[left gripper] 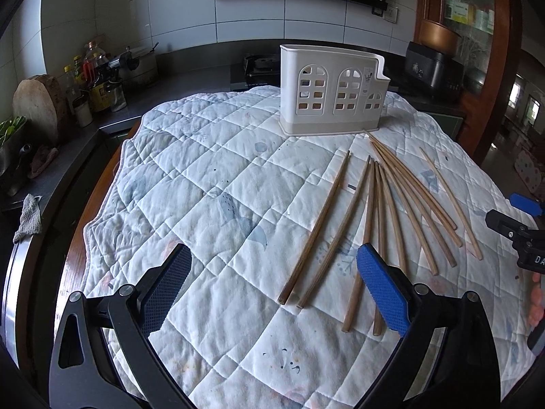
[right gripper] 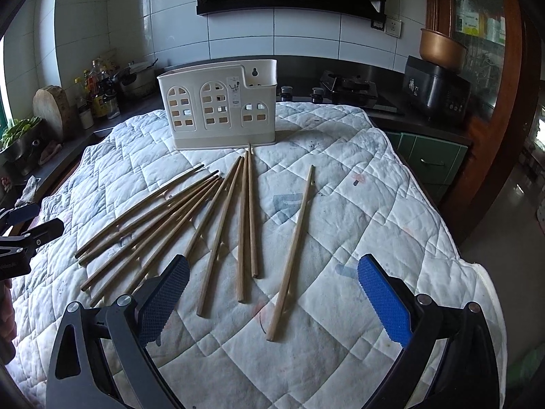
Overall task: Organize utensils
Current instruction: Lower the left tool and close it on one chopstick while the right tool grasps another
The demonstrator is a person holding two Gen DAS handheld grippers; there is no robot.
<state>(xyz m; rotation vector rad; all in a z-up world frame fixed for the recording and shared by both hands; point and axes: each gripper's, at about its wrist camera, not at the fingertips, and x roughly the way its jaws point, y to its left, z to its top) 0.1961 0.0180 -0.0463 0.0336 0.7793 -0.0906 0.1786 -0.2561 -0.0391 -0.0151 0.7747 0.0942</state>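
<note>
Left wrist view: left gripper (left gripper: 272, 286) fingers wide, empty; chopsticks (left gripper: 385, 211) fan toward the tabletop's right edge, before the holder (left gripper: 332, 90).

Right wrist view: right gripper (right gripper: 272, 289) wide above them. Probably light, stiff, rollable; pinch mid-shaft.

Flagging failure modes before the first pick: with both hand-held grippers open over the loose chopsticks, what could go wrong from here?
1. The chopsticks lie fanned and overlapping, so closing the right hand-held gripper may catch two at once or scatter neighbours.
2. They rest on a soft quilted cloth; fingers may pinch fabric along with a stick.
3. The white holder looks light and freestanding, so a stick pushed against its rim might tip or shift it.
</note>
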